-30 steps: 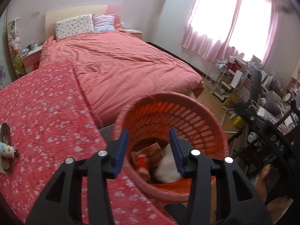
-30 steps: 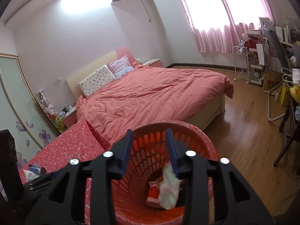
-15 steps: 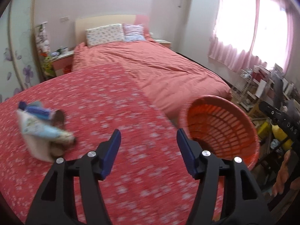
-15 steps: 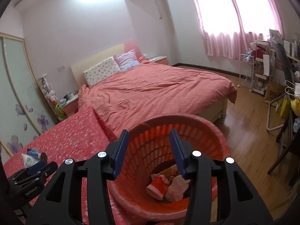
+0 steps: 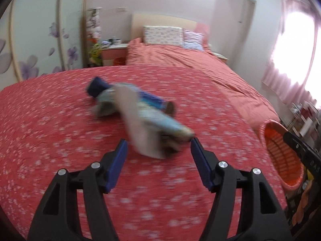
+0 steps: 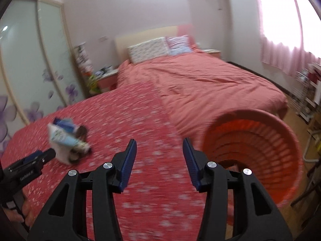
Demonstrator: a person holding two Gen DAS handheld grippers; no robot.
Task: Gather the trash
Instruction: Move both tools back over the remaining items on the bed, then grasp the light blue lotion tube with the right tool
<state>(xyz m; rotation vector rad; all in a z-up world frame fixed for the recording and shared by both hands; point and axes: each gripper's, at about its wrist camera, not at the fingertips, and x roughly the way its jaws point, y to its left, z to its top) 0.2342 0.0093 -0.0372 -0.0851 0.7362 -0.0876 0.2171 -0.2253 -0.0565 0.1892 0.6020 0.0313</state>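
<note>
Clearly some trash [image 5: 138, 116] remains: a blurred heap of wrappers and paper lies centre-frame on the red floral cloth [image 5: 50, 120], ahead of the empty, opening left gripper [image 5: 158, 150]. The right gripper [image 6: 159, 150] gapes empty; lower right, the orange basket [image 6: 276, 152].

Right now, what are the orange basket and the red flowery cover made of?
The orange basket looks like molded plastic: rigid ribbed walls with slots, a smooth rim, slightly shiny. The red flowery cover looks like soft matte cloth, probably cotton or similar: printed white blossoms and no shine. Motion blur hides the weave.
</note>
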